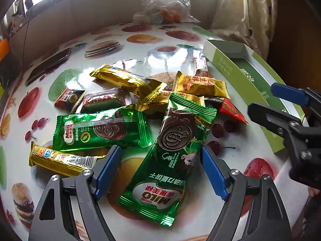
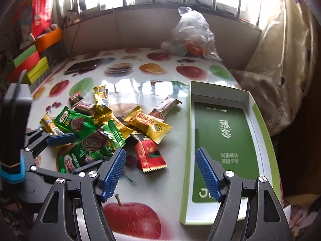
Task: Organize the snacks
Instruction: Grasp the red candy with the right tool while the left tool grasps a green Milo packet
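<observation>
A heap of wrapped snacks lies on the fruit-print table [image 1: 250, 144]. My left gripper [image 1: 160, 148] is open and straddles a long green Milo packet [image 1: 170, 160]; its blue pads stand on either side, the right pad close to the wrapper's edge. Another Milo packet [image 1: 100, 130], gold bars [image 1: 120, 78], a yellow packet [image 1: 200, 86] and a red packet [image 1: 232, 108] lie around it. My right gripper [image 2: 160, 150] is open and empty, low over the table by the left wall of the shallow green-and-white box [image 2: 258, 124]. The box holds no snacks.
A clear plastic bag [image 2: 190, 36] with small items sits at the table's far side. A dark phone [image 2: 84, 66] lies far left. Coloured boxes [image 2: 30, 64] are stacked beyond the left edge. Crumpled cloth [image 2: 270, 80] is bunched past the right edge.
</observation>
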